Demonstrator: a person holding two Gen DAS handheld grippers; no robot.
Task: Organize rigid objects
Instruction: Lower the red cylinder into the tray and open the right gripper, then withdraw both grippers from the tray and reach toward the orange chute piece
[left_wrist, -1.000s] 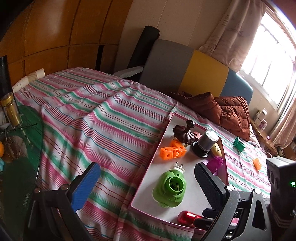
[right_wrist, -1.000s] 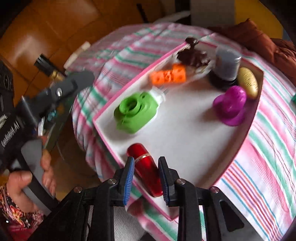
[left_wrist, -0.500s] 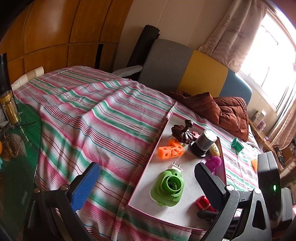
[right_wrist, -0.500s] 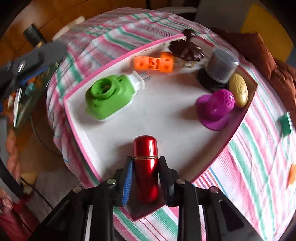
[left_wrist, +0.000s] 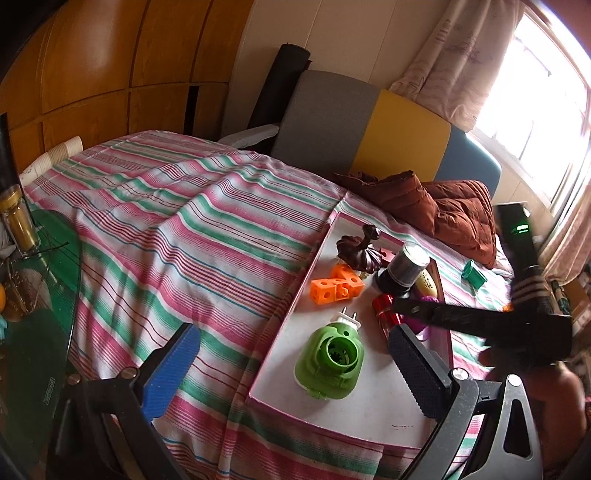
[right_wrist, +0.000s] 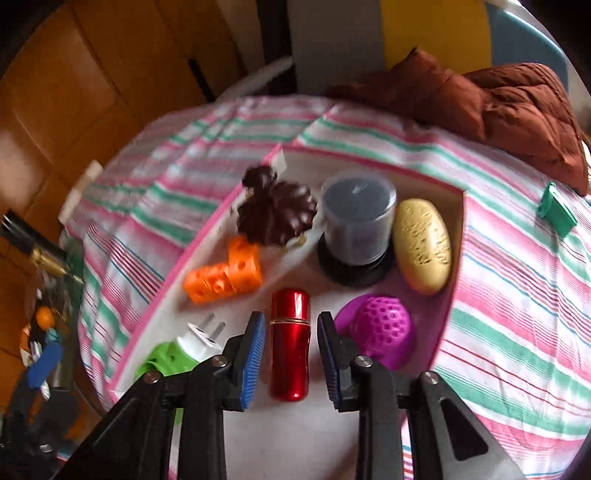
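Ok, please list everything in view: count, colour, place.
tray: 1, white with pink rim, on striped cloth
red tube: 1, red, in tray
plug-in device: 1, green, tray near end
blocks: 1 cluster, orange, tray left
pumpkin figure: 1, brown, tray far corner
tub: 1, clear, black base, tray far end
oval: 1, gold, beside tub
dome: 1, purple, tray right
small piece: 1, green, on cloth
padded fabric: 1, brown, behind tray
left gripper: 1, open, empty
right gripper: 1, jaws just opened further, tube between, unpressed

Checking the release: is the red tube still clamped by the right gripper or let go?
Let go. The right gripper has just been opening; daylight shows between both pads and the red tube, which lies in the tray.
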